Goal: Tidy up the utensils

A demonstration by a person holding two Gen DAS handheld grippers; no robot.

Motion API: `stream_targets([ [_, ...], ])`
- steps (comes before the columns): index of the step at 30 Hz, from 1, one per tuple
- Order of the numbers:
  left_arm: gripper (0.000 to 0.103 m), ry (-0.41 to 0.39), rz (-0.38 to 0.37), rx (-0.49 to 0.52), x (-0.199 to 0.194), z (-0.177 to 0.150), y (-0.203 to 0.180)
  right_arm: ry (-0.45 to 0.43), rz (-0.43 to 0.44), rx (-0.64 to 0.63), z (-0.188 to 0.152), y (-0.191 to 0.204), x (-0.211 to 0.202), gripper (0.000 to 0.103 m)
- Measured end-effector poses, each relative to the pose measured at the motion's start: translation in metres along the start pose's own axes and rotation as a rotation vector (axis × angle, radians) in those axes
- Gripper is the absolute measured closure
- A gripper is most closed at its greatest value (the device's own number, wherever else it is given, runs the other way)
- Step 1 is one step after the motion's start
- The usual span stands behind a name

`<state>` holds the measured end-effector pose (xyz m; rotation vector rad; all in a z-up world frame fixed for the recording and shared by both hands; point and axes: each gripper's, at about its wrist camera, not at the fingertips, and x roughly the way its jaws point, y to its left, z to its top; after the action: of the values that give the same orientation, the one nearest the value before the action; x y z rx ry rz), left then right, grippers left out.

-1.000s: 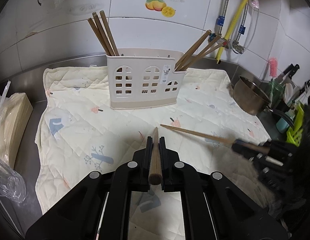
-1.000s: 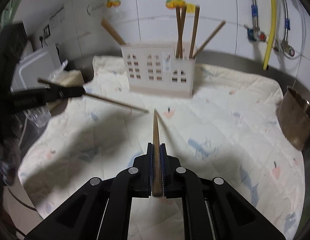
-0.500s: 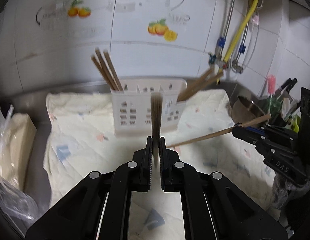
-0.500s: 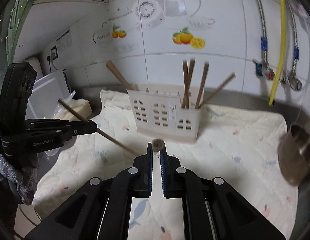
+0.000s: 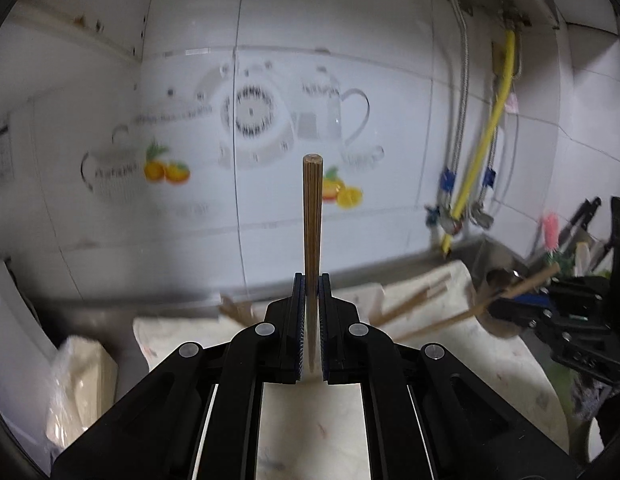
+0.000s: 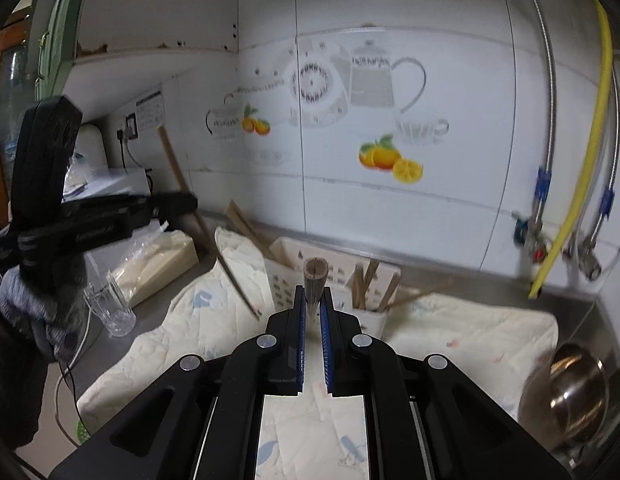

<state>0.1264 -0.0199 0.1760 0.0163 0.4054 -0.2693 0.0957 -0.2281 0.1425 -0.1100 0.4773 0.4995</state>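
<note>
My left gripper [image 5: 311, 280] is shut on a wooden chopstick [image 5: 312, 216] that stands upright in the jaws, thick end up, in front of the tiled wall. From the right wrist view the left gripper [image 6: 186, 202] is at the left, its chopstick [image 6: 234, 276] slanting down toward the cloth. My right gripper [image 6: 314, 300] is shut on a second chopstick [image 6: 315, 274], blunt end toward the camera. The left wrist view has the right gripper [image 5: 500, 307] at the right with its chopstick [image 5: 450, 320]. The cream utensil holder [image 6: 338, 276] with several chopsticks stands below and ahead.
A quilted cloth [image 6: 470, 332] covers the steel counter. A clear glass [image 6: 110, 308] and a bagged stack [image 6: 158, 260] sit at the left. A steel pot [image 6: 578, 392] is at the right. A yellow hose [image 6: 586, 152] and metal hoses hang on the wall.
Both grippers have risen well above the cloth with their chopsticks. Both chopsticks now stand steeper in the jaws. The holder has dropped low in both views.
</note>
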Motion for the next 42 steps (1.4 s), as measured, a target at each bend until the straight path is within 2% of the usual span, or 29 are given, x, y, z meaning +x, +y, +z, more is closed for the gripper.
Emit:
stream_targets([
  [6,0.098,-0.057,0.075,0.01,0.018,0.029,0.003,-0.045,-0.011,-0.002,0.028,-0.012,-0.002,0.096],
  [9,0.098,-0.042,0.087,-0.002,0.037,0.032,0.007,-0.05,-0.026,-0.003,0.039,-0.019,0.003,0.096],
  [20,0.098,0.096,0.068,-0.101,0.095,-0.006,0.037,0.026,-0.113,-0.005,0.042,-0.046,0.035,0.096],
  [29,0.096,0.129,0.062,-0.118,0.101,-0.017,0.042,0.09,-0.113,0.012,0.034,-0.054,0.062,0.096],
  [36,0.094,0.133,0.05,-0.125,0.096,-0.018,0.044,0.096,-0.106,0.039,0.029,-0.057,0.074,0.096],
  [39,0.085,0.128,0.051,-0.124,0.092,-0.018,0.043,0.092,-0.109,0.043,0.029,-0.057,0.073,0.092],
  [42,0.072,0.118,0.055,-0.117,0.086,-0.018,0.039,0.078,-0.119,0.042,0.029,-0.057,0.069,0.084],
])
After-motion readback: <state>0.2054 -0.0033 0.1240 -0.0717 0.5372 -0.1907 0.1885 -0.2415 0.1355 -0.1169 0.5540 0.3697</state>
